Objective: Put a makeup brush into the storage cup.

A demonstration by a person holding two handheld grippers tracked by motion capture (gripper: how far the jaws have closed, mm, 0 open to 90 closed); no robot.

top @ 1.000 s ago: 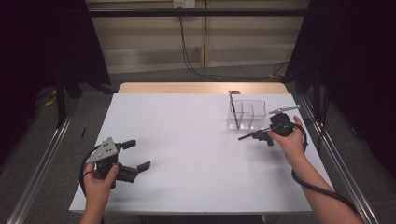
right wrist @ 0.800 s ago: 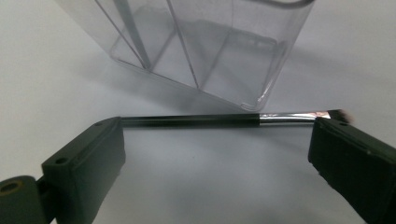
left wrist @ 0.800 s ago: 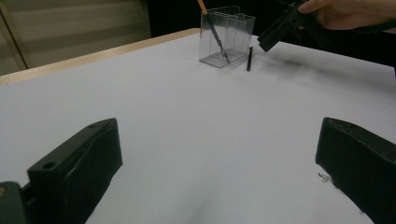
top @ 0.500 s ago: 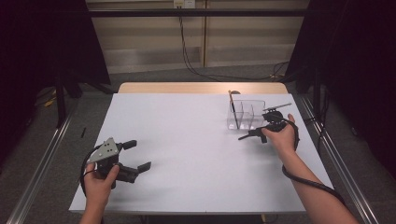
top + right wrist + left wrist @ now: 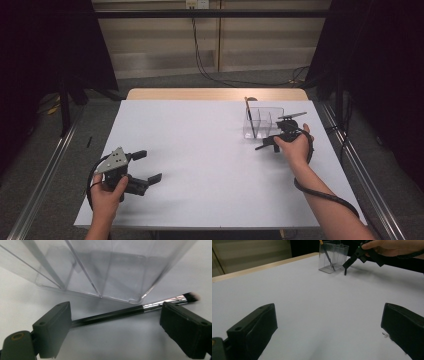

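- right gripper (image 5: 274,141) fingers open, closing a bit, straddling makeup brush (image 5: 130,311) lying on counter (image 5: 210,150)
- brush beside clear organizer (image 5: 262,122), counter's 2 o'clock
- left gripper (image 5: 142,170) fingers open, empty, 8 o'clock

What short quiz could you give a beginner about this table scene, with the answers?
1. True or false: the right gripper has clamped the makeup brush.
2. What lies on the table just in front of the clear organizer?
3. Which gripper rests far from the organizer: A) left gripper, B) right gripper?

Key:
1. False: the brush lies between open jaws.
2. A makeup brush with a black handle.
3. A.
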